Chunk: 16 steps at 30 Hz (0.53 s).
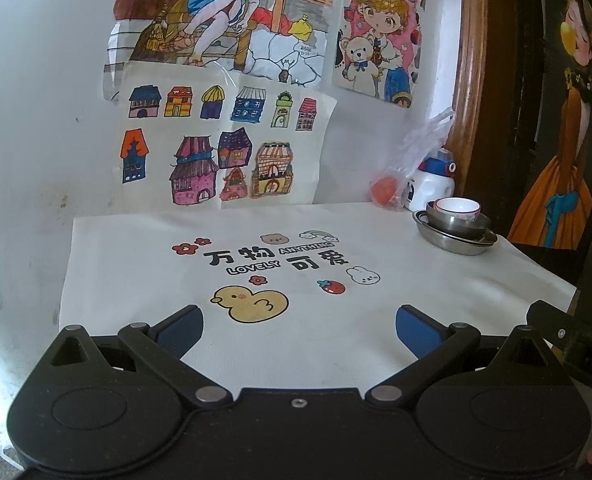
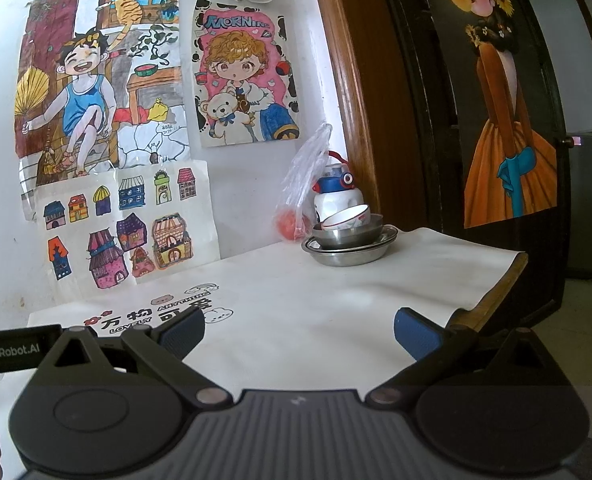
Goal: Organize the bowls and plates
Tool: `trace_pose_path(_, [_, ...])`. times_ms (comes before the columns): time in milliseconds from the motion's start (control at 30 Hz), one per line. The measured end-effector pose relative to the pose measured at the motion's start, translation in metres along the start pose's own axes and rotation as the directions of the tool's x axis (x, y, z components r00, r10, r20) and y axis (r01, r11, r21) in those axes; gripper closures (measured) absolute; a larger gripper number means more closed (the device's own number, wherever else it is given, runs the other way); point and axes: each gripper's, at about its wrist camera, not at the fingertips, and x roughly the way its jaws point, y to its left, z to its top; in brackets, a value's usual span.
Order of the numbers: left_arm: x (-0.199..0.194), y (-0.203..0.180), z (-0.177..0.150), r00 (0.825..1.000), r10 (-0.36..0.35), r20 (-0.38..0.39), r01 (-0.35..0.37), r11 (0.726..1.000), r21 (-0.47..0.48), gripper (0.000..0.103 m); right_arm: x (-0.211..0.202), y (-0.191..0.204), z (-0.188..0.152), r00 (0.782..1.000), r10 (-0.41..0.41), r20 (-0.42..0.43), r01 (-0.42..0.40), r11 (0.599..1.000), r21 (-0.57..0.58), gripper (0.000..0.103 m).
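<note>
Both jaws stand wide apart, gripping nothing: the left gripper (image 1: 299, 328) and right gripper (image 2: 299, 330) hover over the near edge of the white tablecloth (image 1: 144, 280) (printed with a yellow duck (image 1: 252, 303)). At the far right corner sits the stack: a white bowl (image 2: 346, 217), tilted, inside a metal bowl (image 2: 348, 234) on a metal plate (image 2: 350, 250), with a bottle (image 2: 338, 196) just behind.

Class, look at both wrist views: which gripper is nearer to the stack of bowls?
Right, probably. The right gripper faces the stack of bowls ahead and slightly right. From the left gripper the stack looks smaller, far off to its right. Both are open, touching nothing.
</note>
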Motion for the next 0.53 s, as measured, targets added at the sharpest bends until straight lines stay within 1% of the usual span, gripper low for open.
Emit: trace_pose_path(533, [0.0002, -0.0011, -0.0013, 1.0, -0.003, -0.005, 0.003, 1.0, 0.0, 0.001, 0.0003, 0.0009, -0.0012, 1.0, 0.001, -0.004, -0.001, 1.0, -0.001, 0.0])
